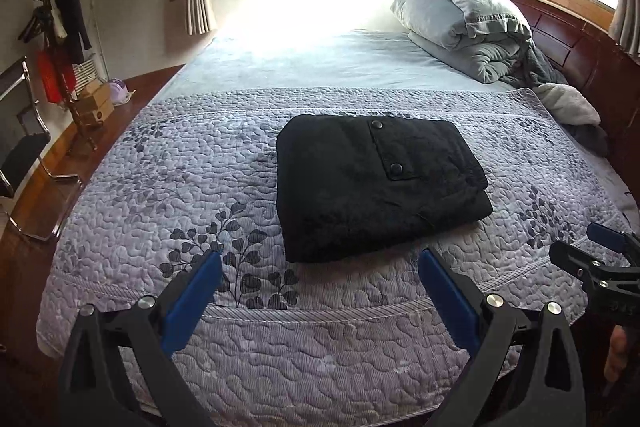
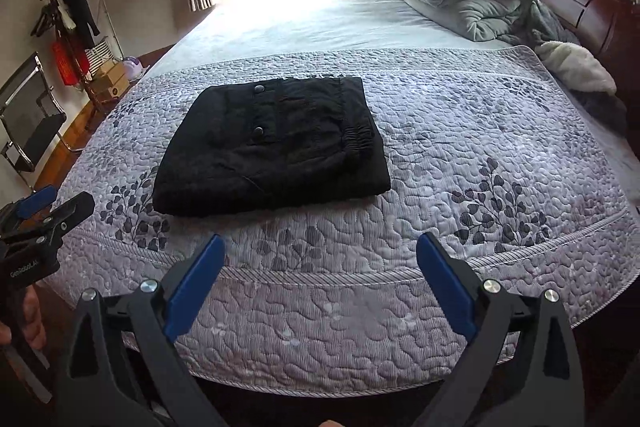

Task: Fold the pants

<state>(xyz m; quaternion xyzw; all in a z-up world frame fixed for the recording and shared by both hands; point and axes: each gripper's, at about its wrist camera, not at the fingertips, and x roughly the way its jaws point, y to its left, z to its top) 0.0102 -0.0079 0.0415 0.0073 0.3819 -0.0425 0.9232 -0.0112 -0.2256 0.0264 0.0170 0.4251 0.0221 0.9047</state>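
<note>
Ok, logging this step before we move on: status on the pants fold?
Left gripper open, empty. Right gripper open, empty. Black pants folded flat on quilt, both grippers clear of them. Nothing in the way.

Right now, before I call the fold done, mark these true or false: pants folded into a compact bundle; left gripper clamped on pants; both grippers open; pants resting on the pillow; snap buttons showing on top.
1. Pants folded into a compact bundle: true.
2. Left gripper clamped on pants: false, it is empty and clear of them.
3. Both open: true, right gripper too.
4. On the pillow: false, they lie on the quilt.
5. Snap buttons on top: true.
</note>
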